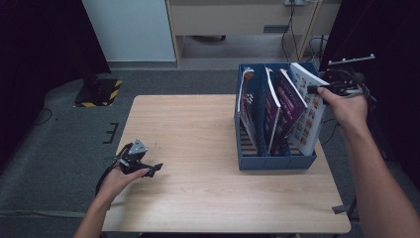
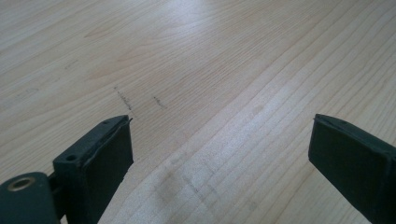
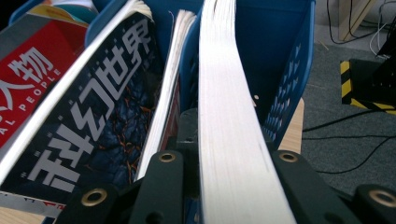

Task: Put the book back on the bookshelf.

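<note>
**A:** So what's the setup here? Looks like a light wooden table (image 1: 198, 129) with pale grain, sitting on grey carpet (image 1: 59, 148).

**B:** Yep. Dark curtains on the far left and far right, a white panel (image 1: 131, 29) against the far wall, and a black base with yellow-black hazard stripes (image 1: 99, 91) on the floor just past the table's far left corner. Some cables trail on the floor at the far right.

**A:** And the table itself?

**B:** Mostly bare wood with a few faint scuff marks (image 2: 123, 99). On the right side stands a blue slotted magazine rack (image 1: 275, 158) with magazines leaning in its compartments, including a dark purple-covered one (image 1: 289, 101) in the middle.

**A:** What's the right gripper (image 1: 317, 90) doing?

**B:** It's up at the top of the rightmost magazine (image 1: 309, 111), the white-covered one tilted against the rack's right end. In the right gripper view the thick page edge (image 3: 224, 121) runs straight between the two black jaws, which are pinched in narrow on it.

**A:** Left one?

**B:** The left gripper (image 1: 154, 168) sits low over the table's near left part, well apart from the rack. Its jaws are spread wide with just wood between them.
</note>
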Motion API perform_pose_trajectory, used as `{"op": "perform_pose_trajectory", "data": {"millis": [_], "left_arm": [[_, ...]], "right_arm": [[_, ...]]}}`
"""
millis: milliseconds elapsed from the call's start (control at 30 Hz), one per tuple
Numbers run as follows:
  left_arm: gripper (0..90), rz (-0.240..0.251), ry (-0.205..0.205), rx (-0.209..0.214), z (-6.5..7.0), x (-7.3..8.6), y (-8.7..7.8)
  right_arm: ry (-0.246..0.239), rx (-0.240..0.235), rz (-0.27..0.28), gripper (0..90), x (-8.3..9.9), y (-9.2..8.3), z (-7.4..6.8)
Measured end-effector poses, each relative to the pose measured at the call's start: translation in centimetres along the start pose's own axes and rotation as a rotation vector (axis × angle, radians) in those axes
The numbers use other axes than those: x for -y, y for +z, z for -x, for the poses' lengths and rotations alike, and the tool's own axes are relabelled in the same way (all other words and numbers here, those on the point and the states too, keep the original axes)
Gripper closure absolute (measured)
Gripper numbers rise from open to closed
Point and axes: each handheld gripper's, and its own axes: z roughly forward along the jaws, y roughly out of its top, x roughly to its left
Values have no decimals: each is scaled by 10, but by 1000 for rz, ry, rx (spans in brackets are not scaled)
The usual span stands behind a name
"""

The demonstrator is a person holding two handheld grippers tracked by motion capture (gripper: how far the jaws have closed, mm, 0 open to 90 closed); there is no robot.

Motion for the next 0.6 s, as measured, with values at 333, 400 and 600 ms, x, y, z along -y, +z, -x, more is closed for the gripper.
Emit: {"op": "perform_pose_trajectory", "data": {"millis": [333,400,600], "left_arm": [[60,-8,10,0,1,0,1],[61,-5,8,-1,0,-1,0],[60,-10,10,-1,1,0,1]], "right_arm": [[3,-4,-4,740,8,5,1],[3,-6,-7,739,10,6,1],[0,-4,-20,738,16,10,0]]}}
